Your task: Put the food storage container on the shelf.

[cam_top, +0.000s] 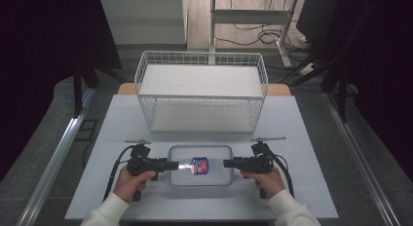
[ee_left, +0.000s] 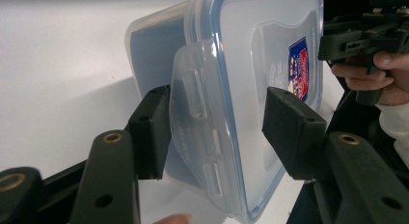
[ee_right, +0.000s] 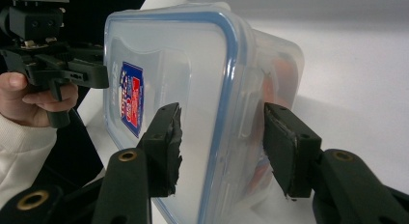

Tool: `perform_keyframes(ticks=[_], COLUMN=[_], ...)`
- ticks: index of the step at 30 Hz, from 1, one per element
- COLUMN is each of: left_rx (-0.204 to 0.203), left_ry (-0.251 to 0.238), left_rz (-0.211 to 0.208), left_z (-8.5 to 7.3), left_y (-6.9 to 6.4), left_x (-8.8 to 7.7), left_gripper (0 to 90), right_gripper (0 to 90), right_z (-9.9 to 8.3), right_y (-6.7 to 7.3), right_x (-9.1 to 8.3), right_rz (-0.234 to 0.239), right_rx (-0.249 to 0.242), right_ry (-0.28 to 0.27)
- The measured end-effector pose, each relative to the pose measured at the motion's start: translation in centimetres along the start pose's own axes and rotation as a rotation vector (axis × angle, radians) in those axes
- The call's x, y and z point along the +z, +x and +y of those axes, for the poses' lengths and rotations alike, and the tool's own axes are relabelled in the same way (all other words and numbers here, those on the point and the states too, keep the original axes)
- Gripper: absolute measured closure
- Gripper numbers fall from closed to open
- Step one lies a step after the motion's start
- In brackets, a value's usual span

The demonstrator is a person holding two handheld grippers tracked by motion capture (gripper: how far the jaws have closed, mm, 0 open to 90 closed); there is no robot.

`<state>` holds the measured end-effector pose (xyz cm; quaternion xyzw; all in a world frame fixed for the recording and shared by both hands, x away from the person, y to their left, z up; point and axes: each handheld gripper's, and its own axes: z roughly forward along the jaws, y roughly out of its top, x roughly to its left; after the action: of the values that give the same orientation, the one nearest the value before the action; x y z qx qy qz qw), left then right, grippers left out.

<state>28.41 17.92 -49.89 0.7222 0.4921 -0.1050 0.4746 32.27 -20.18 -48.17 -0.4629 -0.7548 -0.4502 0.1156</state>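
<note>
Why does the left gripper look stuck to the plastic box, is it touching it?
Touching. In the left gripper view, one pad of the left gripper presses against the side latch of the plastic box, which sits between the jaws.

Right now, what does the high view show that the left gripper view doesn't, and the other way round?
High view alone: the white wire basket behind the container, the table, and both sleeves. Left gripper view alone: the side latch flap lying between the left hand-held gripper jaws, close up. Both: the clear lidded container with its red and blue label, and the right hand-held gripper at its far end.
</note>
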Motion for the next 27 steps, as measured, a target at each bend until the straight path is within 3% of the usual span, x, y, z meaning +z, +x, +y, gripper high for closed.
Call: perform_keyframes(ticks=[27], left_rx=[0.034], left_ry=[-0.029], left_rz=[-0.008], left_z=[1.1], left_y=[-0.5], left_x=[-1.1], left_gripper=[48.0], right_gripper=[52.2], right_z=[0.3], right_y=[0.6], right_x=[-0.8], right_rz=[0.021], right_rx=[-0.023], right_ry=[-0.058])
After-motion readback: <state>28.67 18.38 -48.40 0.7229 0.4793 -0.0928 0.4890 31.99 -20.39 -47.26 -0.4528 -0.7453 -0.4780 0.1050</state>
